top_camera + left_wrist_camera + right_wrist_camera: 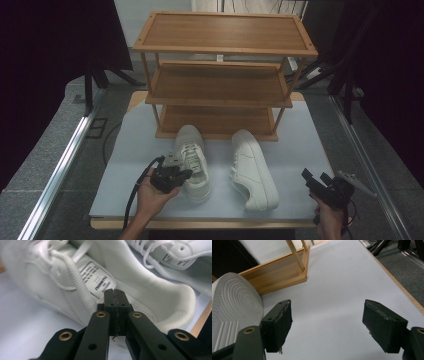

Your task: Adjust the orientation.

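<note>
Two white sneakers lie on the pale tabletop point(130, 150) in front of the wooden shoe rack point(220, 75), and you are working on the left shoe point(192, 160), which stands upright with its toe toward the rack's bottom shelf. Your left gripper point(186, 174) sits at the shoe's outer side near the heel opening; in the left gripper view its jaws are pressed together with no gap between the pads, their tips at the collar of the left shoe point(75, 282), just below the printed tongue label point(96, 281). Whether they pinch any fabric you cannot tell from these pictures. The right shoe point(252, 170) lies tipped onto its side just beside the first, sole facing right. Your right gripper point(312, 179) hovers near the table's right front corner, well apart from both shoes, its jaws spread wide and holding nothing; in the right gripper view the ribbed sole of the right shoe point(234, 305) shows just beside the left-hand jaw, with the rack's base corner point(297, 275) beyond it.
</note>
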Action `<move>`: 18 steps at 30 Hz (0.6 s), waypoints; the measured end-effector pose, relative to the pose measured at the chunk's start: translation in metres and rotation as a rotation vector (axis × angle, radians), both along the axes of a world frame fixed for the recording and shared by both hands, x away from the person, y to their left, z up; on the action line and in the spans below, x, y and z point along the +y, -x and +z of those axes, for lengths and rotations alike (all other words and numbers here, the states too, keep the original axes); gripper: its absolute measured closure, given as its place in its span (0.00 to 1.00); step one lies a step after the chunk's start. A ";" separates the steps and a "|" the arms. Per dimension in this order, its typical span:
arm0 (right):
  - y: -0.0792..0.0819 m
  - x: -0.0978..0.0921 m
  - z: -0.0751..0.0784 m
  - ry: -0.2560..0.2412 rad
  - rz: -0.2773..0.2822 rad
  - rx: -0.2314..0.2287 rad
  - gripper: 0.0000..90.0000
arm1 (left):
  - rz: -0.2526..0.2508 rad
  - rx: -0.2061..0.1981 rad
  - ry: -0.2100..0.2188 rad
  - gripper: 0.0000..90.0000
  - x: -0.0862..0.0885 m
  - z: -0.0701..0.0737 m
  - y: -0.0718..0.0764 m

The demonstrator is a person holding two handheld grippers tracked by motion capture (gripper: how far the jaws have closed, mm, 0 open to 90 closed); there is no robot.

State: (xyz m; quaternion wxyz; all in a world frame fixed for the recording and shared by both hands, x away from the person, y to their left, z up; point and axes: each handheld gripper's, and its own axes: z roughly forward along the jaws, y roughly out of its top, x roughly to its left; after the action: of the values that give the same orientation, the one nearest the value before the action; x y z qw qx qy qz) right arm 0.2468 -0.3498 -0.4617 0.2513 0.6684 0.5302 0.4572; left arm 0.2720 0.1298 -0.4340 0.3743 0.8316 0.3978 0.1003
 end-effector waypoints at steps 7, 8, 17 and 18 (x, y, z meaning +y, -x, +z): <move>0.000 0.000 0.000 0.000 -0.003 0.003 0.26 | 0.032 0.012 -0.025 1.00 0.028 0.000 0.007; 0.000 0.000 -0.001 0.002 -0.004 0.004 0.26 | 0.041 0.015 -0.026 1.00 0.033 0.000 0.007; -0.001 0.003 -0.002 0.011 0.008 0.008 0.26 | 0.104 0.040 0.016 1.00 0.059 0.000 0.001; -0.001 0.003 -0.002 0.011 0.008 0.008 0.26 | 0.104 0.040 0.016 1.00 0.059 0.000 0.001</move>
State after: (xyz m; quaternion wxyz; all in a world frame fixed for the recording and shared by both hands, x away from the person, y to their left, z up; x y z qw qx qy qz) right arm 0.2481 -0.3464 -0.4632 0.2510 0.6666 0.5362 0.4528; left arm 0.2707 0.1892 -0.4337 0.3670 0.8087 0.4487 0.0998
